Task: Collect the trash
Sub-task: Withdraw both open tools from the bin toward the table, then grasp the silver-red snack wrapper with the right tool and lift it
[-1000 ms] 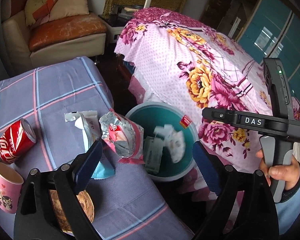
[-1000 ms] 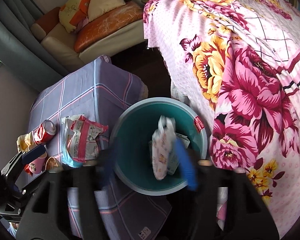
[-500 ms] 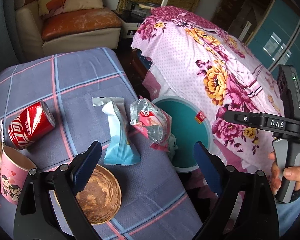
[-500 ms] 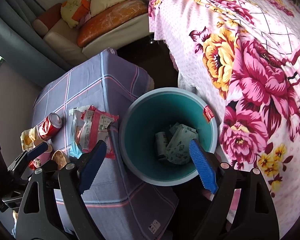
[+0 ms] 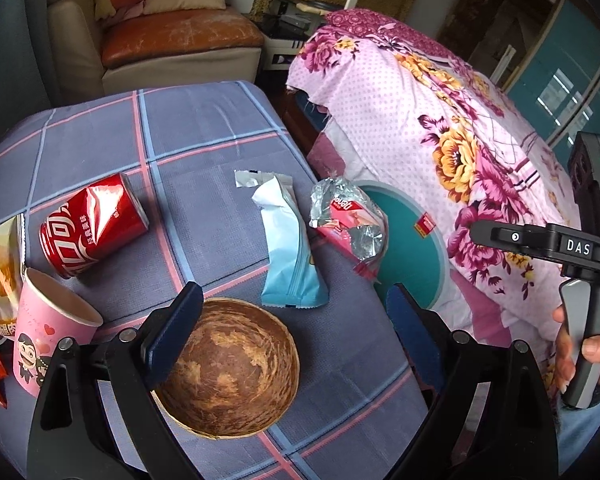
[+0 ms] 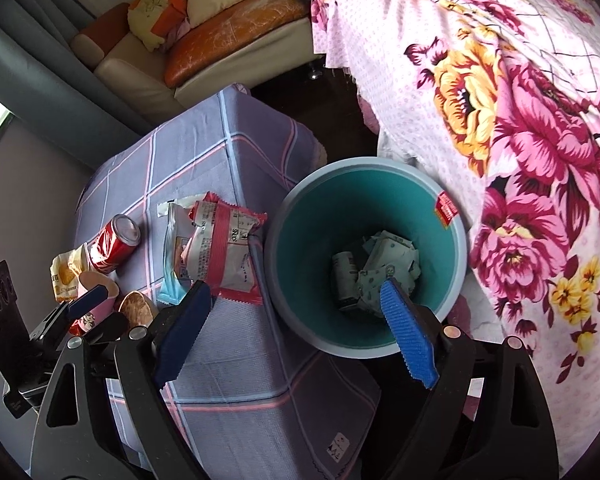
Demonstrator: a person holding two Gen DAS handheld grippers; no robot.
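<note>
A big bed with a flowery cover [image 6: 520, 128] sits beside a small table with a blue checked cloth [image 5: 204, 128]. Between them stands a green bin [image 6: 300, 240], and some crumpled trash already lies at its bottom. On the table are a brown bowl [image 5: 232, 368], a red can [image 5: 92, 224], a pink cup [image 5: 48, 344], a blue wrapper [image 5: 288, 248] and a pink wrapper [image 5: 348, 220] near the table's edge by the bin. The right gripper [image 6: 296, 324] hangs over the bin, its jaws wide apart and empty, having just been opening. The left gripper [image 5: 292, 328] is spread wide over the bowl, holding nothing. One drop looks done. Next, a gripper probably has to go down and pinch another piece on the table.
</note>
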